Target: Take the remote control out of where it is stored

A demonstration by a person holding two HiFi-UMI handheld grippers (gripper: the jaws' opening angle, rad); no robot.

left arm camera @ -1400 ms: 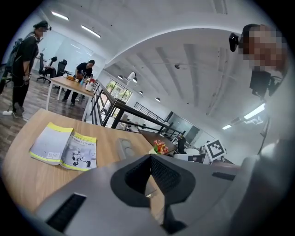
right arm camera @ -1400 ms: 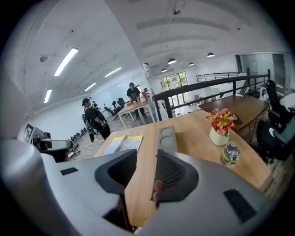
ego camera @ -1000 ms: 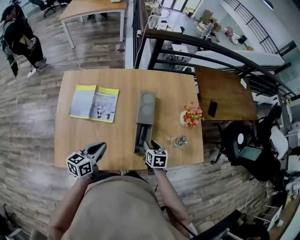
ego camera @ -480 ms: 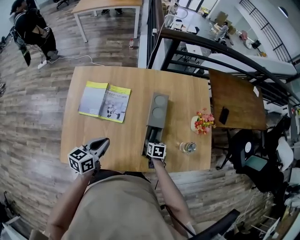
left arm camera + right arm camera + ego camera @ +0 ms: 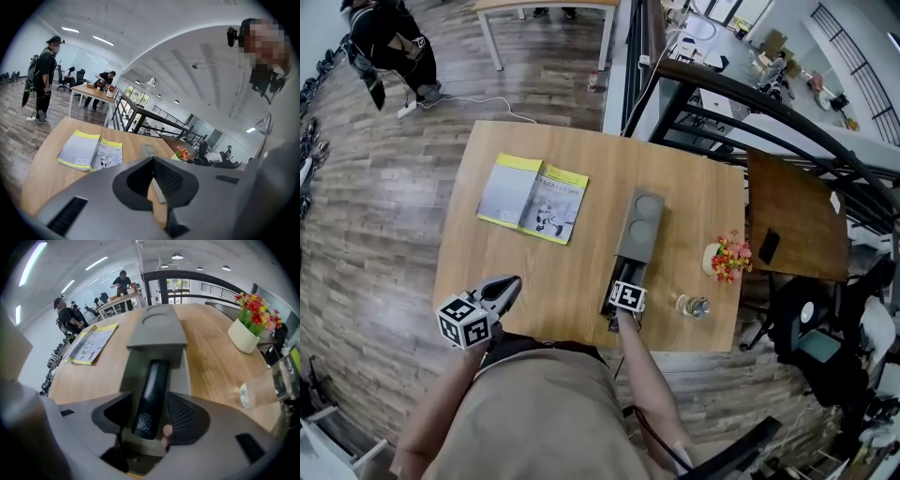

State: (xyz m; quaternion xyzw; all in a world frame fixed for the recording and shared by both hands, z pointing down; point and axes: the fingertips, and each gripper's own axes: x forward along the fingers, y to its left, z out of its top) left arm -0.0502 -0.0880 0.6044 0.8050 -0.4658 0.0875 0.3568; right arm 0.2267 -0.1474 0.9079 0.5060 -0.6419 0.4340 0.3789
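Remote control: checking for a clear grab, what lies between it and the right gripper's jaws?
Nothing: in the right gripper view the remote control, in its grey holder, sits between the right gripper's jaws, which have just been opening.

Tally for the light wooden table point(image 5: 487, 281) and its surroundings.
Two hand-held grippers, namely the left gripper point(image 5: 152, 180) and the right gripper point(image 5: 149, 420); one black remote control point(image 5: 151, 397); one long grey storage box point(image 5: 639, 220) with two round recesses point(image 5: 646, 204) in its lid; one open booklet point(image 5: 533, 198); one pot of flowers point(image 5: 727, 259); one clear glass point(image 5: 691, 306); three wooden tables in all, counting the darker table point(image 5: 797, 202) and the far table point(image 5: 544, 5); one black phone point(image 5: 769, 246); one standing person point(image 5: 389, 42).
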